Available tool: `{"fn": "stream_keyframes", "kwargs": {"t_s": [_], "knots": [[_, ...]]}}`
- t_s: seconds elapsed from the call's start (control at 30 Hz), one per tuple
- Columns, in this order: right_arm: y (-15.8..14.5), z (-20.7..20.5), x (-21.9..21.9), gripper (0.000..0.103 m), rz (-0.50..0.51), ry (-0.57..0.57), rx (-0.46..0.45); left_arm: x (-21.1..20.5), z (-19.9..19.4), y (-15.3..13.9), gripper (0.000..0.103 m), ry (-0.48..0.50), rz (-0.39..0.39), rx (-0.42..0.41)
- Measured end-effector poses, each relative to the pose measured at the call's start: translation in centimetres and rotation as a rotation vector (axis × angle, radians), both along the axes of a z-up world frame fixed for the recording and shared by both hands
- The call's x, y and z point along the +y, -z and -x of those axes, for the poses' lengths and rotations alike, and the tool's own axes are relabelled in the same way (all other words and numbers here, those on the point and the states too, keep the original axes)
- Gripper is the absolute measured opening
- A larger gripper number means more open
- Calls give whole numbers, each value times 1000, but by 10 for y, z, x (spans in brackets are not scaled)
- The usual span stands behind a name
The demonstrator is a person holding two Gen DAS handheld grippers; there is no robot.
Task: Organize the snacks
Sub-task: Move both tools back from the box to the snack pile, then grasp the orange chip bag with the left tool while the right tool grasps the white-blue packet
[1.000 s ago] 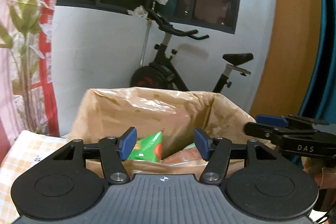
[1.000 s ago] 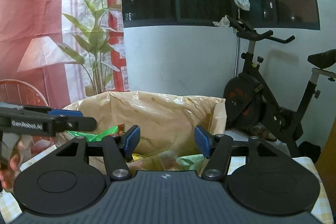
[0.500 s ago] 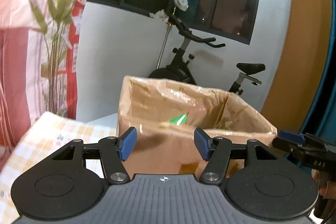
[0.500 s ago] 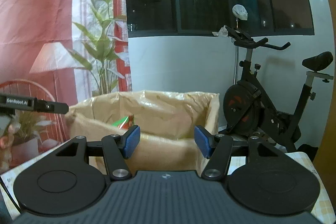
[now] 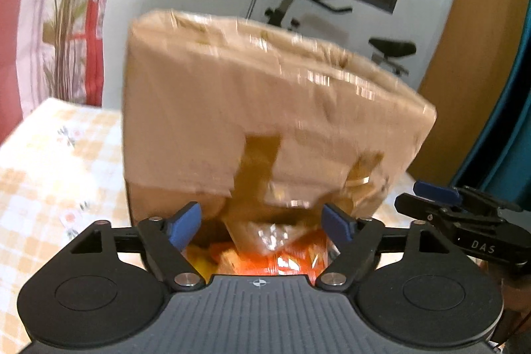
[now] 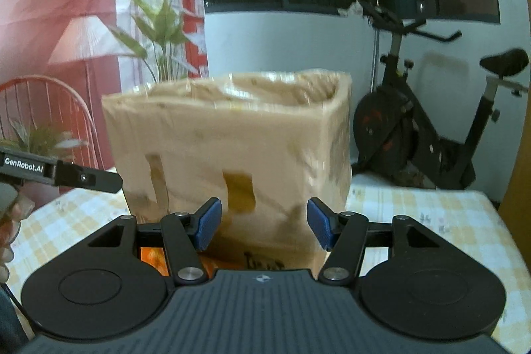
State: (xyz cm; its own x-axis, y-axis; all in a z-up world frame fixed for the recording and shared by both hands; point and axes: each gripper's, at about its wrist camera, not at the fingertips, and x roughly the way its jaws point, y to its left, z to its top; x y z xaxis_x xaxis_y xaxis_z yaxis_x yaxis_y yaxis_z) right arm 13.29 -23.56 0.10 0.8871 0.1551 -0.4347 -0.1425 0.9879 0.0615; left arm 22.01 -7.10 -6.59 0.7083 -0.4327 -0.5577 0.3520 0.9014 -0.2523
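Note:
A tall brown cardboard box (image 5: 265, 108) wrapped in tape stands on the checked tablecloth; it also shows in the right wrist view (image 6: 232, 155). Its inside is hidden from both views. An orange snack packet (image 5: 282, 257) lies at the box's foot, just below my left gripper (image 5: 262, 226), which is open and empty above it. An orange packet edge (image 6: 152, 257) shows low left in the right wrist view. My right gripper (image 6: 262, 224) is open and empty, close to the box's front wall. Each gripper appears in the other's view, to the side.
The table has a yellow-and-white checked cloth (image 5: 49, 161), seen also in the right wrist view (image 6: 431, 221). An exercise bike (image 6: 431, 128) stands behind by the white wall. A plant and red curtain (image 6: 156, 32) are at the left, a wooden door (image 5: 464, 55) at the right.
Both grippers have dropped from above the box's open top to low in front of its wall. The box's contents went out of sight; the orange packet came into view.

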Motion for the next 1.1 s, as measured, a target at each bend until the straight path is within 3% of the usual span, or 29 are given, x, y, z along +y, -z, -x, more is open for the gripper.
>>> {"fn": "stream_keyframes", "kwargs": {"t_s": [0.2, 0.33, 0.63, 0.7, 0.77, 0.9, 1.1], "knots": [[18, 2, -3, 61, -14, 10, 60, -10, -7, 26, 83, 20, -22, 96], [28, 2, -7, 61, -18, 12, 95, -22, -8, 40, 88, 47, -83, 117], [42, 3, -9, 61, -24, 15, 144, -24, -11, 68, 89, 81, -103, 178], [46, 1, -10, 61, -25, 16, 156, -20, -10, 71, 80, 91, -73, 184], [49, 1, -11, 61, -28, 16, 169, -14, -7, 69, 65, 98, -58, 170], [57, -3, -9, 61, -19, -11, 202, 1, 9, 58, 62, 83, -46, 110], [73, -16, 5, 64, 42, -122, 243, 35, 32, 36, 61, -16, 5, 59]]}}
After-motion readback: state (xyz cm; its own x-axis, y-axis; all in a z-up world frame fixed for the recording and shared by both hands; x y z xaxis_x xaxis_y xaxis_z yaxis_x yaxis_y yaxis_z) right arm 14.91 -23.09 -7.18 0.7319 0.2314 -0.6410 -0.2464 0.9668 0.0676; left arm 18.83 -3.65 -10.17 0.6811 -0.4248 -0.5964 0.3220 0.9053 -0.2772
